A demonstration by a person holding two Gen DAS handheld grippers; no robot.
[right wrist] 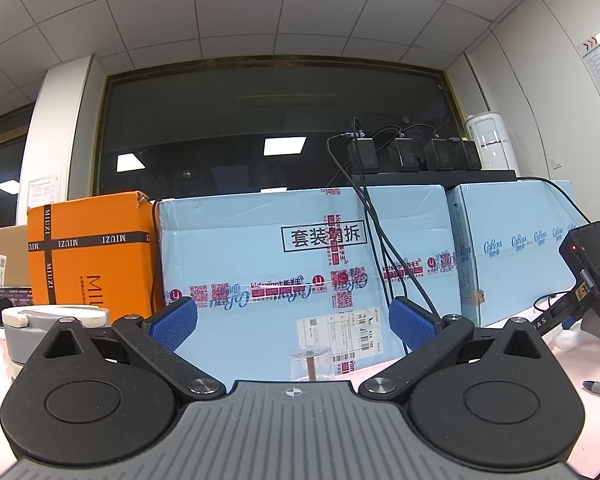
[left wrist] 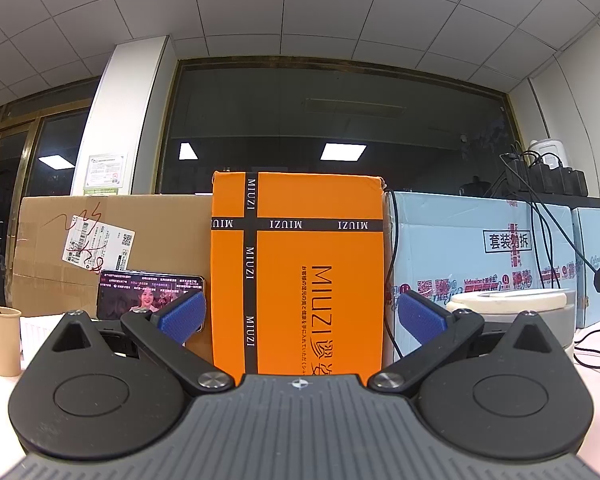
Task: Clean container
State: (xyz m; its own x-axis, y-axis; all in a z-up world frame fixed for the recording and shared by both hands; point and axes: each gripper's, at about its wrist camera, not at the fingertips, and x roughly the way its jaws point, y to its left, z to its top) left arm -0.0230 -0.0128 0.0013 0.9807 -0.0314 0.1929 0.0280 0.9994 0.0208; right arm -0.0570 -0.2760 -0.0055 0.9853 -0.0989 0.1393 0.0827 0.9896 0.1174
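Both tongs are spread wide and hold nothing. The left tongs point straight at a tall orange box, and the right tongs point at a big blue box with cables hanging down over it. The thing to clean looks like the round grey container with a thick white lid on top. It stands upright on the table, so its long line runs up and down. From the left tongs it sits off to the right side, just past the right blue pad. From the right tongs the same container sits off to the left side, partly hidden behind the black arm of the tongs. So it stands between the two tongs, and each would have to turn inward to face it. It is hard to say which one is nearer, because the curved lens bends everything. A small clear glass with a stick inside stands low in front of the right tongs. A paper cup stands far to the left, and a phone leans on a brown box.
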